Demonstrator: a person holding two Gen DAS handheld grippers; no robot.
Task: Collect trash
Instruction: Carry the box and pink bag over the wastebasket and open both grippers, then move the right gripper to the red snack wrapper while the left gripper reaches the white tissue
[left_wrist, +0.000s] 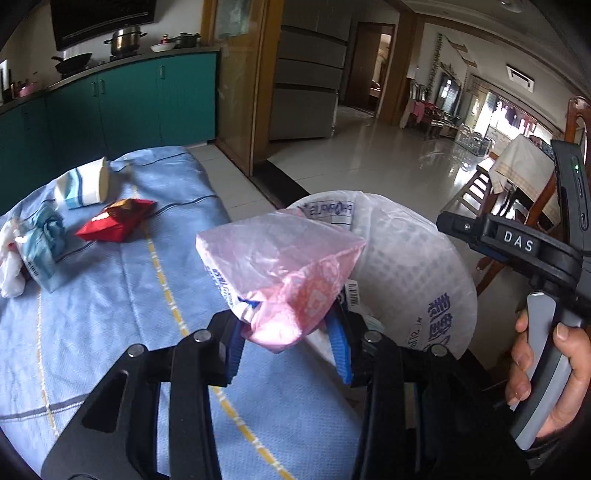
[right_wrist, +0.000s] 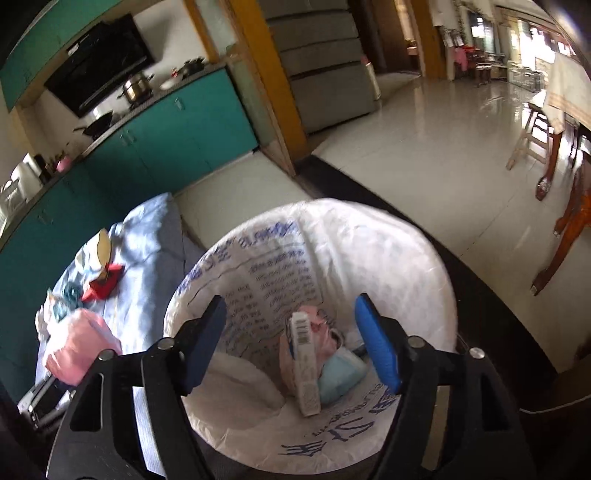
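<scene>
My left gripper (left_wrist: 288, 332) is shut on a pink plastic wrapper (left_wrist: 280, 266) and holds it above the table edge, beside the white-lined trash bin (left_wrist: 413, 266). The wrapper also shows in the right wrist view (right_wrist: 79, 347). My right gripper (right_wrist: 291, 339) is open and empty, held over the bin (right_wrist: 406, 266). Inside the bin lie a barcoded box (right_wrist: 304, 365), a blue mask (right_wrist: 341, 373) and pink scraps. On the blue tablecloth (left_wrist: 110, 332) lie a red snack packet (left_wrist: 114, 221), a tipped paper cup (left_wrist: 86, 186), a blue tissue pack (left_wrist: 42, 247) and white tissue (left_wrist: 9, 266).
Teal kitchen cabinets (left_wrist: 129, 107) stand behind the table. A wooden door frame (left_wrist: 240, 81) and a tiled floor (left_wrist: 388, 162) lie beyond the bin. Wooden chairs and a covered table (left_wrist: 517, 173) stand at the right. The right gripper's handle and hand (left_wrist: 543, 350) are close at right.
</scene>
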